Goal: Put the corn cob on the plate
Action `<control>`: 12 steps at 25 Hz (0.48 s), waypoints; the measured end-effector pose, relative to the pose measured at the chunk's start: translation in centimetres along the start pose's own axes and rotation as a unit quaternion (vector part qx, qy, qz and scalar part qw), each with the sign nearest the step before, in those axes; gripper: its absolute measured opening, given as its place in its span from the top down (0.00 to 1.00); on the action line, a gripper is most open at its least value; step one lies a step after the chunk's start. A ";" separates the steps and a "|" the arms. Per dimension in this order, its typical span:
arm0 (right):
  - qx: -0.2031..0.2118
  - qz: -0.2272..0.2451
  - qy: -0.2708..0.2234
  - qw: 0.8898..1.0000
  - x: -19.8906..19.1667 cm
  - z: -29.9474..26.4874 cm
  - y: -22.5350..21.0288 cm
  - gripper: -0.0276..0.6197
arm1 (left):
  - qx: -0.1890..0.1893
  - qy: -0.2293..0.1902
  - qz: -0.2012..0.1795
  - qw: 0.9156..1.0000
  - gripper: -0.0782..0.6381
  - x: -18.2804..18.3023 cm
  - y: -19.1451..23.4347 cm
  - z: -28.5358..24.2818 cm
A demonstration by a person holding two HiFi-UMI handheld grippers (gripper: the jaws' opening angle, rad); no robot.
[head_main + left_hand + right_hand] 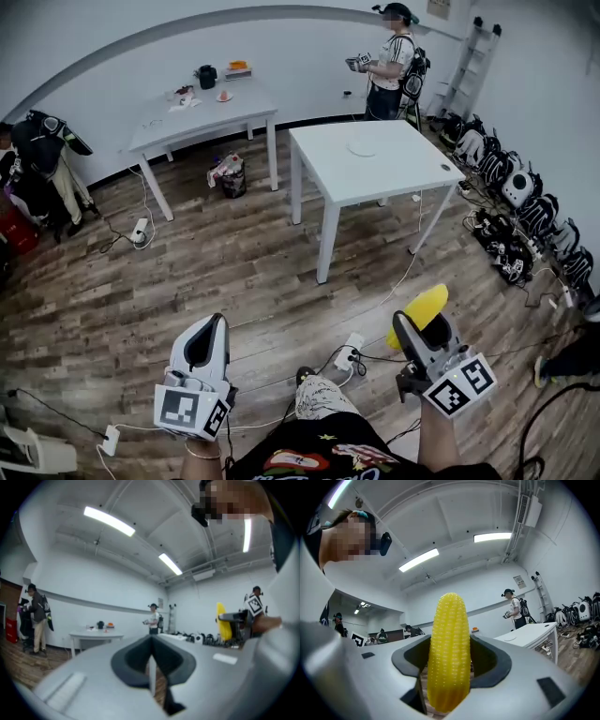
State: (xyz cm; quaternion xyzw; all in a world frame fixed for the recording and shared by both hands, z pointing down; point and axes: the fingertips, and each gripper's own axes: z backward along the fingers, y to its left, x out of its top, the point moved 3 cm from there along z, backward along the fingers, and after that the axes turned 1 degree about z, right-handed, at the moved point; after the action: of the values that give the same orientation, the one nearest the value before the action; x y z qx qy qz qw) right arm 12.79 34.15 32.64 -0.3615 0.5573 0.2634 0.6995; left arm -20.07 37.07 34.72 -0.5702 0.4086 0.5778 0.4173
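Head view first: the right gripper (413, 330) is held low in front, with the corn cob (421, 313) pinched between its jaws and its yellow tip poking out past them. The plate (361, 148) sits on the white table (394, 178) across the wooden floor (141, 291), well apart from the cob. My read is that this is the carry, with the whole trip to the table left. The left gripper (208, 336) rides alongside, low and idle, likely kept clear since one gripper can do this job. A person (394, 56) stands beyond the table.

Over to the left gripper view: jaws together, just a thin seam, nothing between them. What it adds is a side look at its neighbour, with the cob (221, 620) standing upright in the right gripper off to the right. The head view only gives that from above. I can't pick out the plate here.

Right gripper view now: jaws clamped around the cob's lower part, kernels filling the middle of the picture. Gripped low like that, most of its length is free to be laid down. The plate (509, 638) shows as a pale disc on the table top at right, seen from near table height. No other view gives that angle.
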 end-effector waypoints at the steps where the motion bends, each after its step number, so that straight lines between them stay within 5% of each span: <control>1: 0.001 -0.001 0.001 1.000 -0.2 -1.5 -0.7 0.56 | 0.002 0.005 0.000 1.000 0.89 -0.4 1.0 -1.1; 12: -0.017 -0.006 -0.019 1.000 -1.4 -22.3 -11.5 0.56 | 0.004 0.005 -0.013 1.000 0.89 -0.6 13.7 -20.7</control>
State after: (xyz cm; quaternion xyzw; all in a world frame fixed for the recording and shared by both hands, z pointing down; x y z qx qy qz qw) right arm 8.17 9.45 33.82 -0.3715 0.5373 0.2753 0.7054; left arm -26.45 13.05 34.92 -0.5766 0.4056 0.5678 0.4250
